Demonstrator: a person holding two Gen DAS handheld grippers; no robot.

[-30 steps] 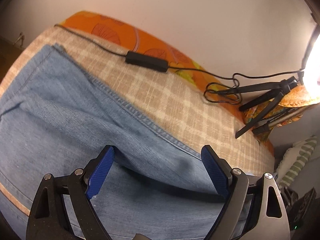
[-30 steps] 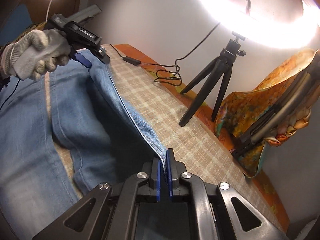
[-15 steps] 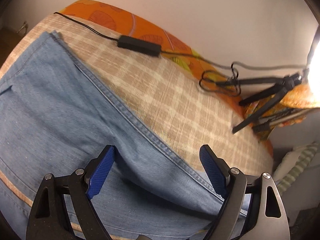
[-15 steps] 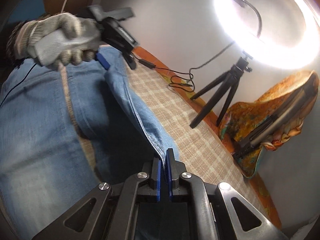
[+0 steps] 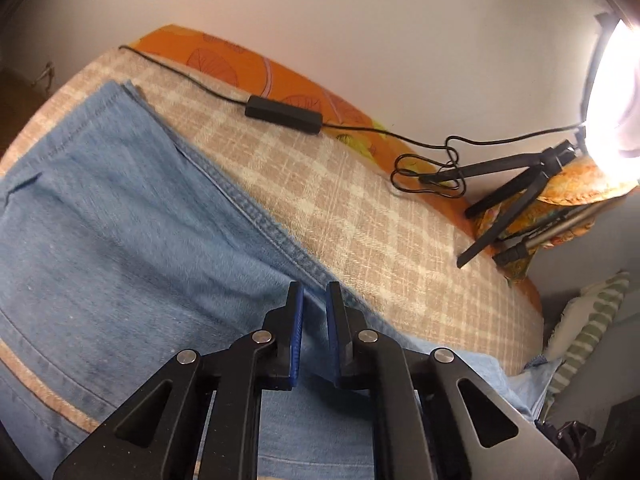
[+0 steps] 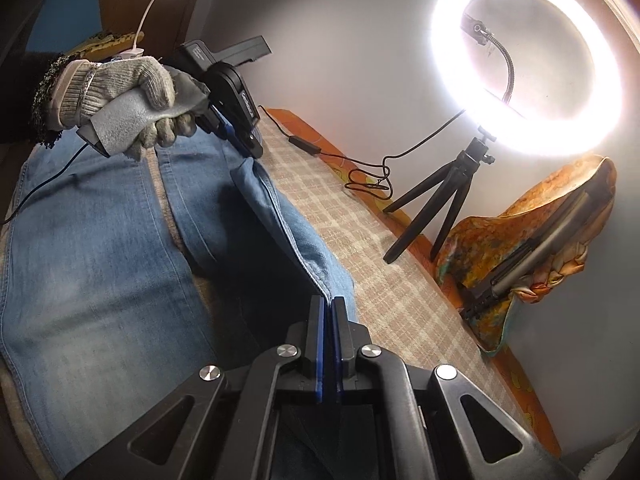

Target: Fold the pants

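Note:
Light blue denim pants (image 5: 120, 220) lie on a beige checked blanket (image 5: 360, 208). My left gripper (image 5: 314, 300) has its blue pads nearly closed on the pants' seamed outer edge. In the right wrist view the left gripper (image 6: 236, 136), held by a gloved hand (image 6: 116, 100), pinches that raised edge farther up the pants (image 6: 100, 260). My right gripper (image 6: 327, 312) is shut on the same lifted edge of the pants near its end. The edge hangs taut between the two grippers above the leg lying flat underneath.
A black cable with an inline box (image 5: 284, 114) runs along the blanket's far edge. A ring light (image 6: 528, 68) on a black tripod (image 6: 440, 200) stands at the right. A folded tripod under an orange cloth (image 6: 528, 256) leans on the wall. An orange sheet (image 5: 240, 60) borders the wall.
My left gripper has closed from wide open onto the pants' seamed edge and lifted it. My right gripper has stayed shut on the edge and risen with it.

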